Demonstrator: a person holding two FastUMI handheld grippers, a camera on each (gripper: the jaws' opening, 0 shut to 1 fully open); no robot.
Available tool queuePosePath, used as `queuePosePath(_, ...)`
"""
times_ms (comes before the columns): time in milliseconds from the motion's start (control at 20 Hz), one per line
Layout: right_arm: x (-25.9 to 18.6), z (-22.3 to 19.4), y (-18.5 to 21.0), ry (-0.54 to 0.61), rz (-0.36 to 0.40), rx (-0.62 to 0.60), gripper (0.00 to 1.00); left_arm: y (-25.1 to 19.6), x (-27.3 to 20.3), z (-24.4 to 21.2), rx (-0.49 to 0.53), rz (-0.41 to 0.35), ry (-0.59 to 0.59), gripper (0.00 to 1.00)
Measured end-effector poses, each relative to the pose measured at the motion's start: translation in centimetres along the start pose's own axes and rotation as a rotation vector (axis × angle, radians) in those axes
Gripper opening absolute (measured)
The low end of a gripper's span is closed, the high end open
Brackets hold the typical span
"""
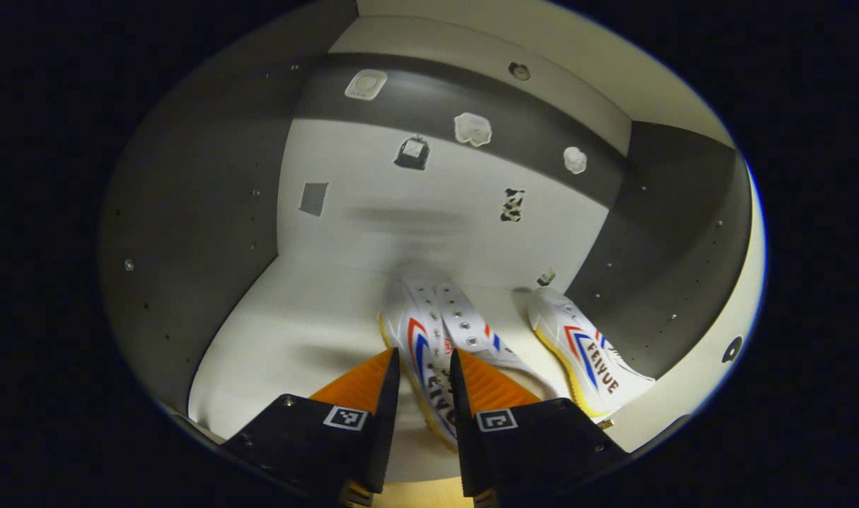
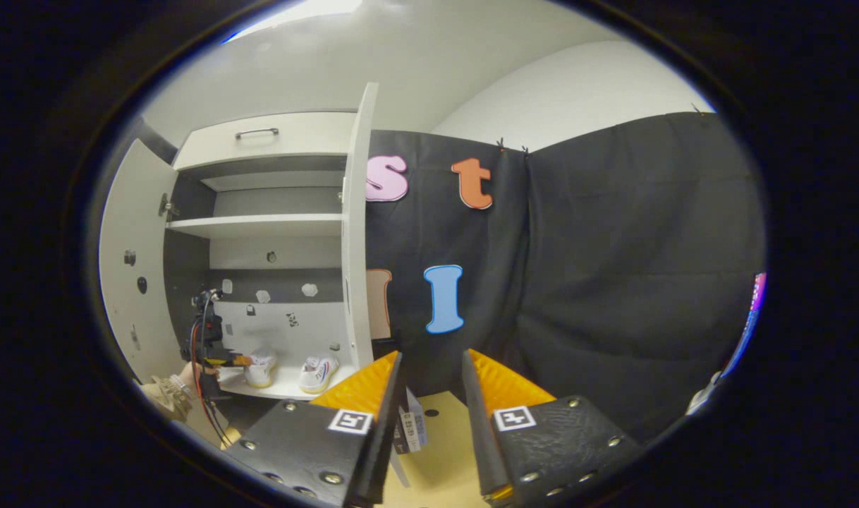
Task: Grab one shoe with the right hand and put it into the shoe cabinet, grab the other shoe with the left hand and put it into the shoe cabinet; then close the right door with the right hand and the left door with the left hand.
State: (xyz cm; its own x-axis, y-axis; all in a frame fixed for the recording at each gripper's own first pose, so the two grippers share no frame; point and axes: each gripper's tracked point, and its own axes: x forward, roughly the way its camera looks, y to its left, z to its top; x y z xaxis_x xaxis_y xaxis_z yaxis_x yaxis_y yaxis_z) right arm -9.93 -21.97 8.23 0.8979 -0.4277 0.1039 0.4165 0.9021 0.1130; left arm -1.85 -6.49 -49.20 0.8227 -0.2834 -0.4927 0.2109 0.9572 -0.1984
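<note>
Left gripper point(image 1: 424, 367) is pinching the near shoe point(image 1: 429, 339) at lower centre; second shoe point(image 1: 585, 353) sitting to its right; right gripper point(image 2: 429, 370) hanging open, empty.

Left tongs point(image 1: 424, 367) clamping 1 shoe point(image 1: 429, 346), second shoe point(image 1: 588, 353) beside, cabinet shelf point(image 1: 288, 331)
</note>
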Motion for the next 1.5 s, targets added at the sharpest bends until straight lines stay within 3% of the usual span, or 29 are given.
queuePosePath(50, 0.2, -0.3, 0.0, 0.006, 0.006, 0.004, 0.54, -0.7, -1.0, 0.7, 0.020, -0.009, -0.020, 0.42)
queuePosePath(150, 1.0, -1.0, 0.2, 0.017, 0.022, 0.013, 0.55, -1.8, -3.0, 1.9, 0.057, -0.023, -0.055, 0.47)
queuePosePath(250, 1.9, -1.8, 0.4, 0.040, 0.041, 0.020, 0.66, -3.7, -5.9, 3.2, 0.080, -0.047, -0.097, 0.54)
queuePosePath(300, 2.4, -2.4, 0.2, 0.059, 0.039, 0.017, 0.71, -4.5, -7.5, 3.7, 0.085, -0.060, -0.121, 0.74)
queuePosePath(350, 3.0, -2.9, 0.2, 0.072, 0.040, 0.016, 0.72, -5.6, -9.2, 4.3, 0.088, -0.080, -0.149, 0.74)
queuePosePath(400, 3.4, -3.4, 0.3, 0.084, 0.047, 0.021, 0.81, -6.5, -10.8, 4.8, 0.095, -0.097, -0.176, 0.78)
queuePosePath(450, 3.8, -3.9, 0.7, 0.098, 0.060, 0.028, 0.75, -7.0, -12.3, 5.4, 0.102, -0.098, -0.207, 0.84)
queuePosePath(550, 4.6, -4.6, 0.6, 0.123, 0.065, 0.035, 0.81, -7.7, -14.8, 6.3, 0.131, -0.101, -0.251, 0.97)
queuePosePath(600, 4.9, -4.6, 0.5, 0.127, 0.068, 0.036, 0.75, -8.0, -16.2, 6.4, 0.148, -0.108, -0.260, 0.96)
queuePosePath(700, 5.2, -4.6, 0.7, 0.129, 0.082, 0.046, 0.81, -8.3, -18.5, 6.6, 0.181, -0.103, -0.271, 0.95)
queuePosePath(800, 5.3, -4.8, 1.0, 0.141, 0.109, 0.055, 0.81, -8.1, -20.7, 6.9, 0.189, -0.082, -0.291, 0.95)
queuePosePath(850, 5.4, -4.8, 1.2, 0.143, 0.120, 0.055, 0.75, -8.0, -21.7, 7.1, 0.184, -0.076, -0.302, 0.91)
queuePosePath(950, 5.7, -5.0, 1.2, 0.144, 0.133, 0.044, 0.81, -8.1, -23.6, 7.2, 0.180, -0.076, -0.317, 0.95)
queuePosePath(1500, 4.9, -5.4, 4.3, 0.169, 0.261, 0.069, 0.81, -10.5, -30.6, 7.9, 0.206, -0.086, -0.368, 0.95)
